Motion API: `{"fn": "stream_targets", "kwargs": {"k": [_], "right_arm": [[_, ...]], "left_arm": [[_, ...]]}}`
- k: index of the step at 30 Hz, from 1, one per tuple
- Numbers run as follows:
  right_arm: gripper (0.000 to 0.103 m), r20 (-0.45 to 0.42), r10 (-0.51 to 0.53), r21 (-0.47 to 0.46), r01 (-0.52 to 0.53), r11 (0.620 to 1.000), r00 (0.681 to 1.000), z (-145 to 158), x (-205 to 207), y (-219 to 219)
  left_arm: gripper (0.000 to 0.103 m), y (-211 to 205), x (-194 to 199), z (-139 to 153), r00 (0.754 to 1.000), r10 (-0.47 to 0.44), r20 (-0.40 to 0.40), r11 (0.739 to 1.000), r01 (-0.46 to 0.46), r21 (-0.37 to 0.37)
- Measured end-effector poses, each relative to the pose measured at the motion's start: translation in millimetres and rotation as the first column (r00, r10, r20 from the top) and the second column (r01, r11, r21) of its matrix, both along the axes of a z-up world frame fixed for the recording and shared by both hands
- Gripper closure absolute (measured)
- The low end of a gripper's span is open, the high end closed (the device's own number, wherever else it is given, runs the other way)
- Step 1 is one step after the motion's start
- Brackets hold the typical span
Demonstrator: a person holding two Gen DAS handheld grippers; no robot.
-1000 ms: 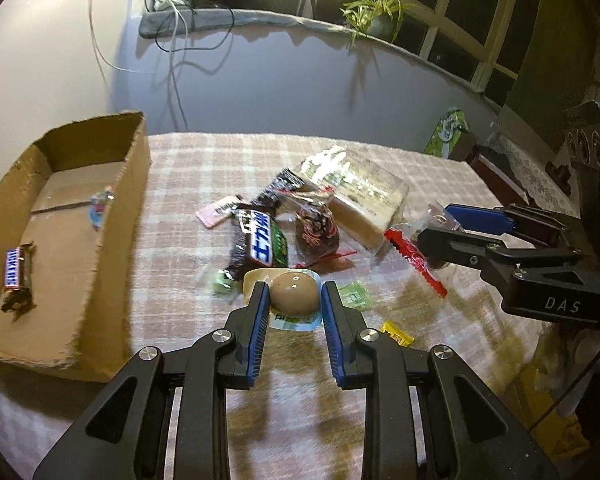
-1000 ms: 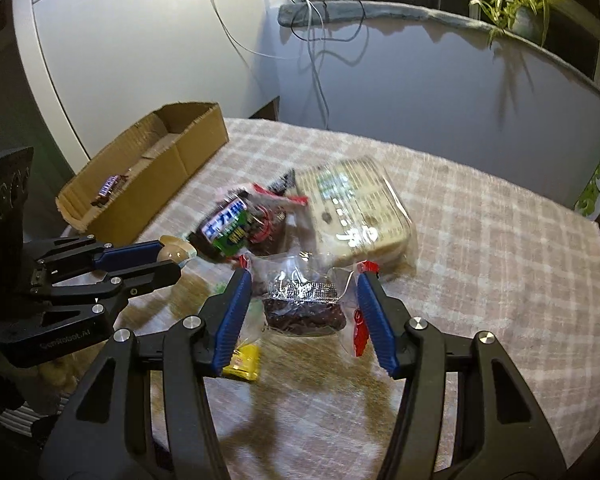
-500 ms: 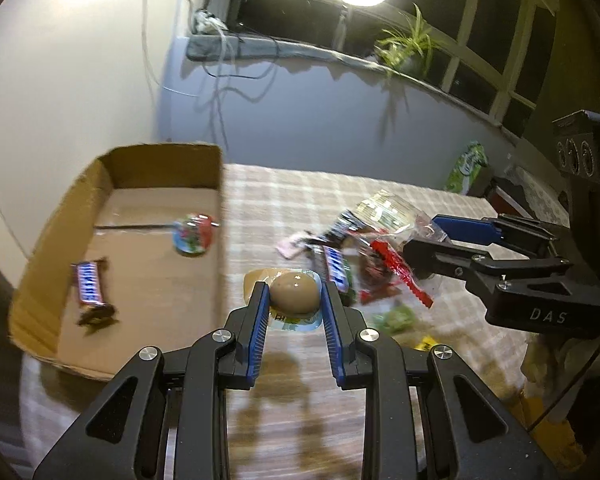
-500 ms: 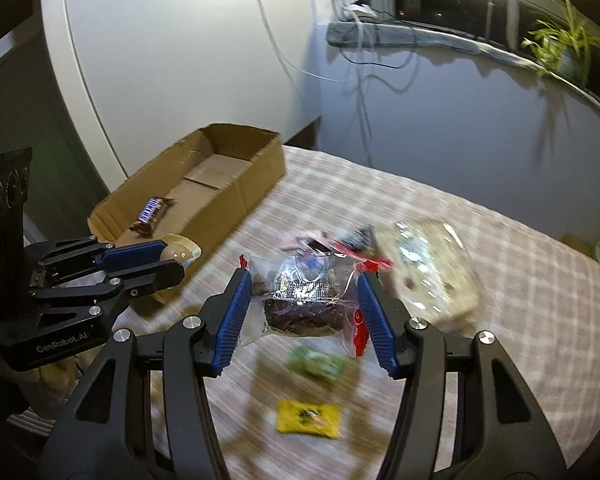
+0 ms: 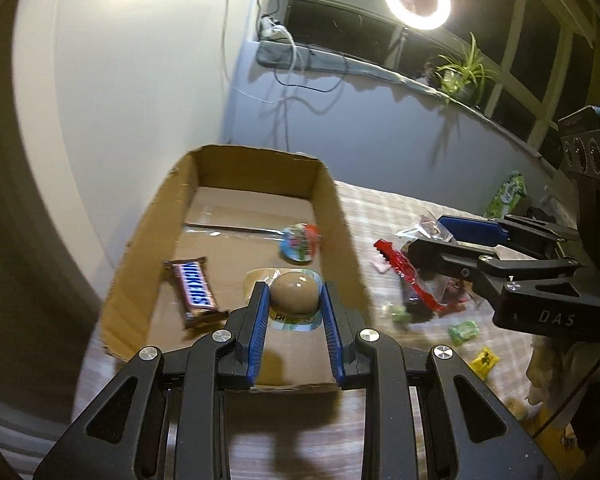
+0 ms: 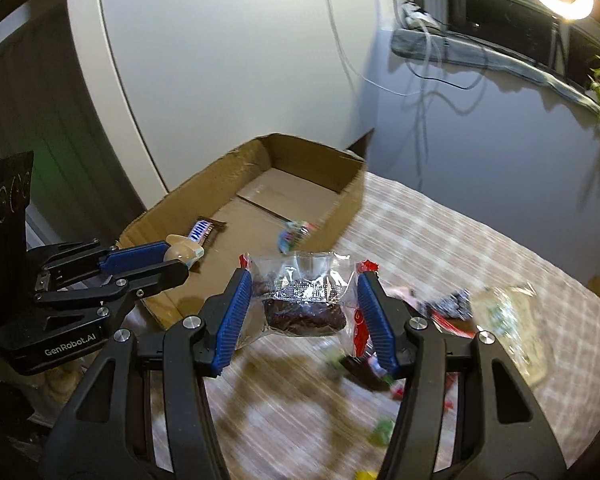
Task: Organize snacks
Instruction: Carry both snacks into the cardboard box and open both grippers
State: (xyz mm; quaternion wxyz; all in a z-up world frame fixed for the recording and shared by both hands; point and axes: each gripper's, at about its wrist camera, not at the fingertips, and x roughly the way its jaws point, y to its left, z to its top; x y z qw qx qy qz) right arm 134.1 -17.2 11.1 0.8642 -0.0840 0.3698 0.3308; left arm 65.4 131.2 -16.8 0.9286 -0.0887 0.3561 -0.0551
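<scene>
Fingers of the left gripper [image 5: 293, 295] clamp a packed egg [image 5: 293, 294]; it hangs over the near end of the box [image 5: 148, 236], beside the Snickers bar [image 5: 194, 289] and short of the round candy [image 5: 301, 241] already inside. Fingers of the right gripper [image 6: 302, 296] pinch a clear bag [image 6: 300, 292] of dark snack by its side edges, above the worktop [image 6: 440, 236] just outside the box wall. Step in hand: carrying both items to the box. Egg looks ready to drop; next move calls for lowering it toward the floor of the box, clear of the bar, then opening. Bag must first cross the wall before release. Loose snacks, among them a green candy [image 5: 464, 331], remain on the worktop
</scene>
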Motion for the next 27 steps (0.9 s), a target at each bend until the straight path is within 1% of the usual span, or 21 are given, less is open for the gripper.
{"fn": "stream_targets", "kwargs": {"k": [6, 10, 22, 23, 24, 25, 27], "right_arm": [[0.045, -0.001, 0.041, -0.010, -0.041, 0.999, 0.999, -2, 8, 29], [0.045, -0.010, 0.061, -0.025, -0.061, 0.998, 0.998, -8, 11, 46], [0.042, -0.016, 0.089, -0.042, -0.090, 0.995, 0.996, -12, 14, 64], [0.041, -0.016, 0.087, -0.041, -0.088, 0.995, 0.996, -12, 14, 64], [0.039, -0.015, 0.084, -0.040, -0.085, 0.996, 0.996, -12, 14, 64], [0.036, -0.014, 0.079, -0.037, -0.080, 0.996, 0.997, -11, 14, 62], [0.034, -0.011, 0.070, -0.031, -0.071, 0.997, 0.997, -10, 13, 58]], "left_arm": [[0.078, 12, 2, -4, 1.000, 0.018, -0.005, 1.000, -0.018, 0.011], [0.078, 19, 5, -9, 0.999, 0.031, -0.019, 1.000, -0.031, 0.003], [0.075, 25, 6, -14, 0.997, 0.059, -0.045, 0.998, -0.059, 0.001], [0.073, 25, 5, -15, 0.997, 0.061, -0.047, 0.998, -0.061, 0.002], [0.067, 25, 4, -15, 0.997, 0.065, -0.047, 0.998, -0.065, 0.003], [0.063, 24, 4, -14, 0.997, 0.068, -0.046, 0.998, -0.068, 0.005], [0.063, 24, 3, -13, 0.997, 0.070, -0.043, 0.998, -0.070, 0.002]]}}
